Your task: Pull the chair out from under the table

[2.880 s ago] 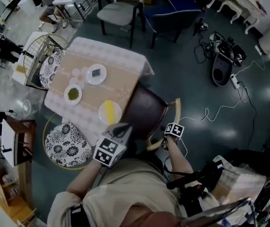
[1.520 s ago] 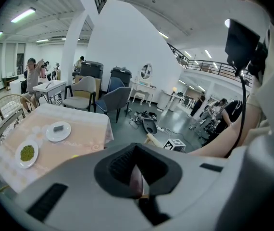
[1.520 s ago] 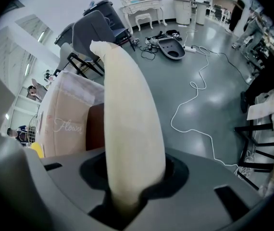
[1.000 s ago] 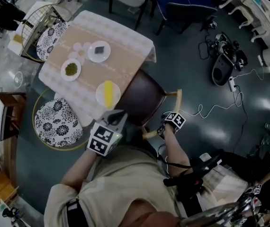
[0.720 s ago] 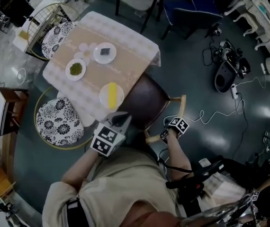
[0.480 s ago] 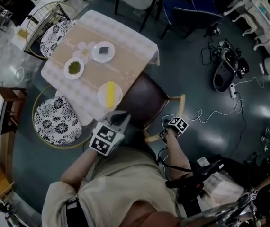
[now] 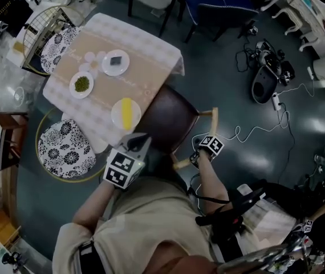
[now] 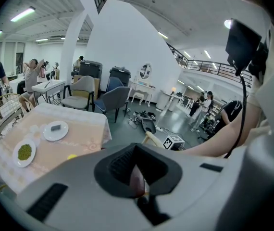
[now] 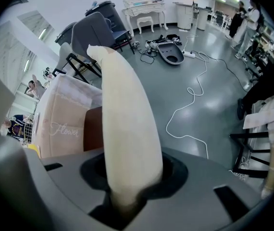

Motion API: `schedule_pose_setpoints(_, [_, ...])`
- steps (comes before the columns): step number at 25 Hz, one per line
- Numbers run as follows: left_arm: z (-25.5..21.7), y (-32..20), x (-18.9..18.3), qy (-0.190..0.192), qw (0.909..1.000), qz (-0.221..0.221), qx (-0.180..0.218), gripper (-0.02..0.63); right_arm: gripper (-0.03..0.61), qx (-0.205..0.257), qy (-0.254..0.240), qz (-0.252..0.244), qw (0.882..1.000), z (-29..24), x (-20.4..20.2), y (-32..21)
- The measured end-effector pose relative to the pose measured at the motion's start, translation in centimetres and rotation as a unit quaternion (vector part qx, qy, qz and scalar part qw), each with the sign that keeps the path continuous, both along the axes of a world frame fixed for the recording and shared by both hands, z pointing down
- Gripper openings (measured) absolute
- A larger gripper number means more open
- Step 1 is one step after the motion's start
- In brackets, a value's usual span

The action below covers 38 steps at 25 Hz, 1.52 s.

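Observation:
The chair has a dark brown seat (image 7: 168, 119) and a pale curved wooden back rail (image 7: 208, 114). Its seat front sits under the corner of the cloth-covered table (image 7: 151, 67). My right gripper (image 7: 194, 157) points steeply down and is shut on the back rail (image 9: 125, 119), which rises up between its jaws in the right gripper view. My left gripper (image 7: 138, 140) hovers over the seat's near left edge, beside the table. In the left gripper view its housing hides the jaws; only a dark reddish patch shows in the opening.
On the table are a plate with a yellow item (image 7: 125, 114), a plate of green food (image 7: 81, 85) and a plate with a dark square (image 7: 115, 61). Floral stools (image 7: 65, 147) flank the table. Cables (image 7: 248, 133) and a black device (image 7: 262, 84) lie on the floor to the right.
The head view has shifted slightly. The chair, the table and both grippers keep much the same places relative to one another, with the right gripper still on the back rail.

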<state>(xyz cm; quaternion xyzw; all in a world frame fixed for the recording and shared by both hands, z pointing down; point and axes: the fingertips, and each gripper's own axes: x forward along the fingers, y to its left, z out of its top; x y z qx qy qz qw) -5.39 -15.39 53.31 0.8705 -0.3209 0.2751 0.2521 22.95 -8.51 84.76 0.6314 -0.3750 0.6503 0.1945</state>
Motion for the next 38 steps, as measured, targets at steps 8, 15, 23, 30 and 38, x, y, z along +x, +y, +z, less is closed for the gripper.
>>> schedule_pose_setpoints(8, [0.0,-0.1,0.2,0.006,1.0,-0.004,0.003,0.007,0.147,0.002,0.004,0.003,1.0,0.0,0.2,0.0])
schedule_pose_setpoints(15, [0.3,0.0,-0.2,-0.003,1.0,-0.005,0.002,0.008,0.147,0.004,0.005,0.003,1.0,0.0,0.3,-0.1])
schedule_pose_setpoints(23, [-0.2,-0.1,0.5,-0.001,1.0,-0.002,0.004,0.008,0.147,0.008,0.004,0.0,1.0,0.1,0.7,-0.3])
schedule_pose_setpoints(30, [-0.2,0.0,1.2,0.001,1.0,0.001,0.003,0.006,0.147,0.006,0.004,0.0,1.0,-0.2,1.6,0.0])
schedule_pose_setpoints(38, [-0.1,-0.2,1.9,-0.001,1.0,0.007,0.0,0.008,0.149,0.005,0.006,-0.005,1.0,-0.6,2.5,-0.1])
